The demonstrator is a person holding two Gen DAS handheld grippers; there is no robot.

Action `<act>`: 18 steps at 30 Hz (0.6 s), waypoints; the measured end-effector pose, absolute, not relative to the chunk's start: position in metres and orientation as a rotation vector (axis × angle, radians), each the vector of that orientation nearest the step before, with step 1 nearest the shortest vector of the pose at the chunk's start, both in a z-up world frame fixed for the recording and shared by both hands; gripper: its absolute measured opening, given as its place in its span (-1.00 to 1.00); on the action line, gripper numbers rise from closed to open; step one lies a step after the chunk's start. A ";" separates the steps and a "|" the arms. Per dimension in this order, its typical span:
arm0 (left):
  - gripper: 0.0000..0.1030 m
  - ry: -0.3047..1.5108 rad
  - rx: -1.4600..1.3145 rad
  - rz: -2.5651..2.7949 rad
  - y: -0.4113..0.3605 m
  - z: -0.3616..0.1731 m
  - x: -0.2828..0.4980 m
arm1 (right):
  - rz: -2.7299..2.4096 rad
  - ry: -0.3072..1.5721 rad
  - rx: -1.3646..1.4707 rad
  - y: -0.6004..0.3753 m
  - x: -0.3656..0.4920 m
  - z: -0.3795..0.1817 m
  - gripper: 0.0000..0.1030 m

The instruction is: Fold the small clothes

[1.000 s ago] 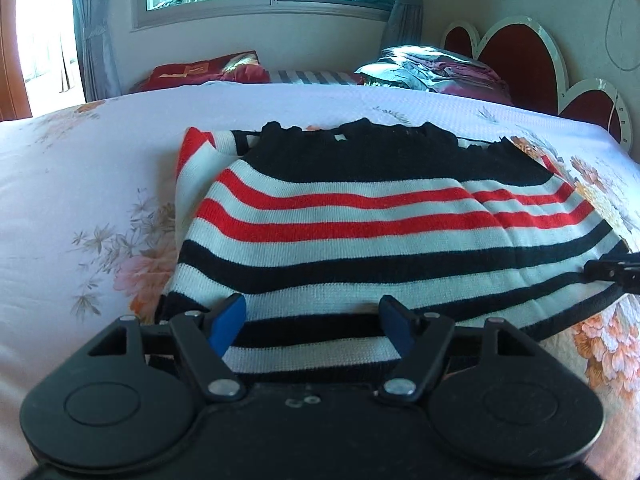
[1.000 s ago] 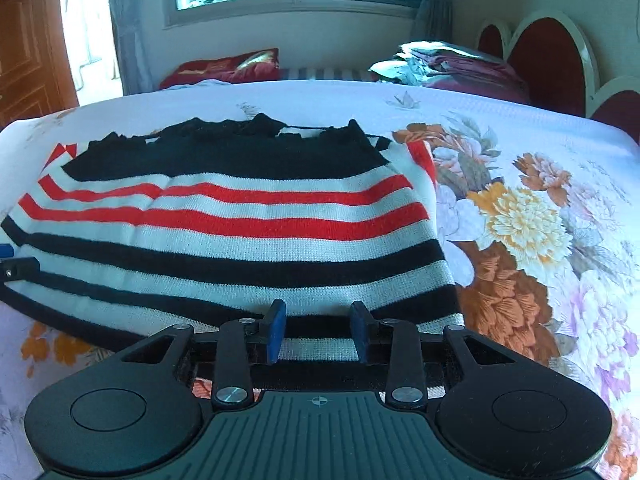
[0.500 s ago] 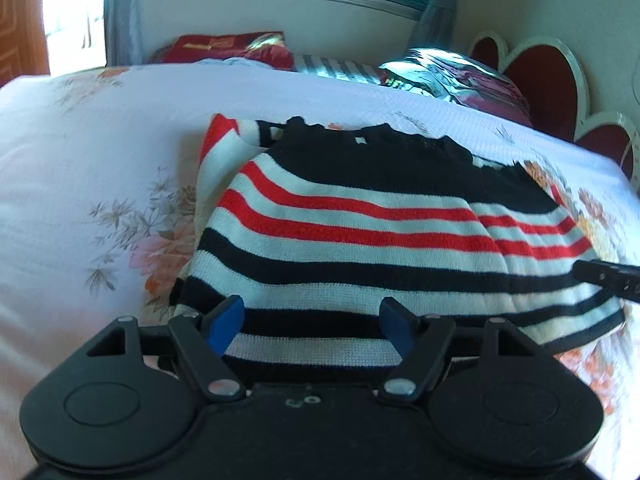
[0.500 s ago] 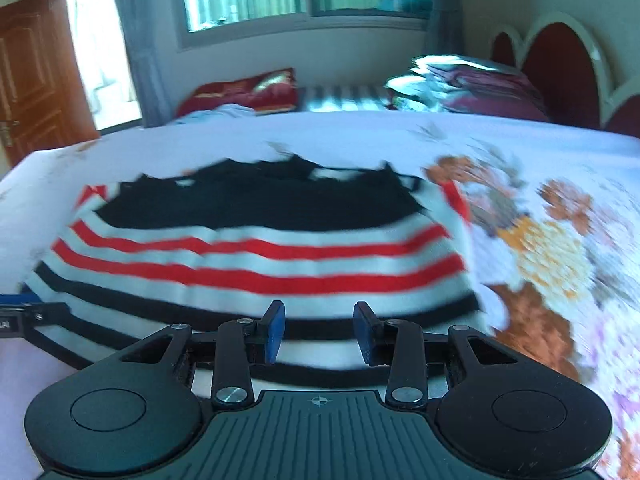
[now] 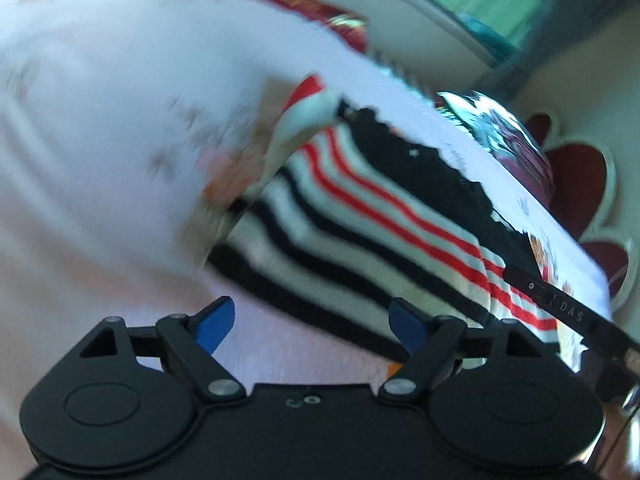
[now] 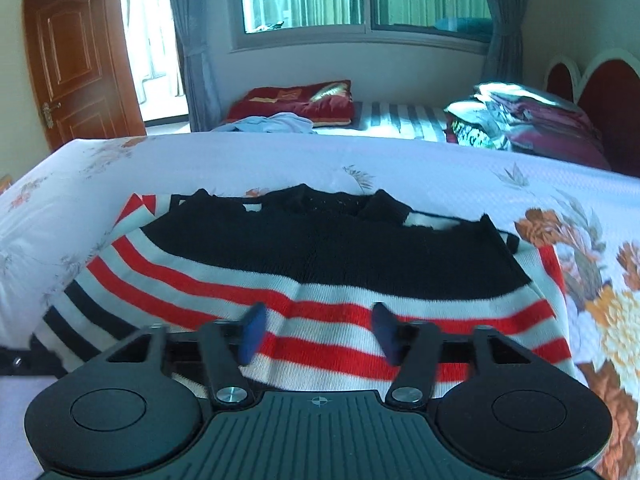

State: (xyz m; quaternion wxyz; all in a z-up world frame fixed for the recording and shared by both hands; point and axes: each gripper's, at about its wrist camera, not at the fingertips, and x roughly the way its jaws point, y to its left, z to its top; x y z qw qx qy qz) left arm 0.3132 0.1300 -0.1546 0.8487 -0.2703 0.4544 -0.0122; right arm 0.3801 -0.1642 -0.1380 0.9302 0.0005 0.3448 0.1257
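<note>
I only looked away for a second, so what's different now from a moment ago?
Both grippers have let go of the sweater's near hem and are opening wider: the right gripper shows clear gaps beside its pads, the left gripper hangs over the bare bedspread. The left view has tilted sharply. The sweater stays folded on the bed.

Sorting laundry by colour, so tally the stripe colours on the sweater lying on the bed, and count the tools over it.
Striped sweater: 1
Stripe colours on it: 3 (black, red, white)
Tools: 2, the left tool and the right tool, both with jaws opening and gripping nothing
Total: 1 garment and 2 tools, 3 things on the floral bedsheet
</note>
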 end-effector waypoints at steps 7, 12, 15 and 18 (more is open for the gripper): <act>0.66 0.841 -0.752 -0.022 0.135 -0.178 0.325 | 0.238 0.728 0.005 -0.164 0.397 -0.156 0.17; 0.48 0.717 -0.919 -0.026 0.139 -0.195 0.342 | 0.222 0.740 -0.041 -0.160 0.402 -0.177 0.18; -0.13 0.688 -0.969 0.003 0.138 -0.206 0.351 | 0.222 0.742 -0.057 -0.159 0.401 -0.175 0.18; -0.47 0.670 -1.008 0.034 0.140 -0.214 0.352 | 0.196 0.737 -0.030 -0.166 0.401 -0.180 0.18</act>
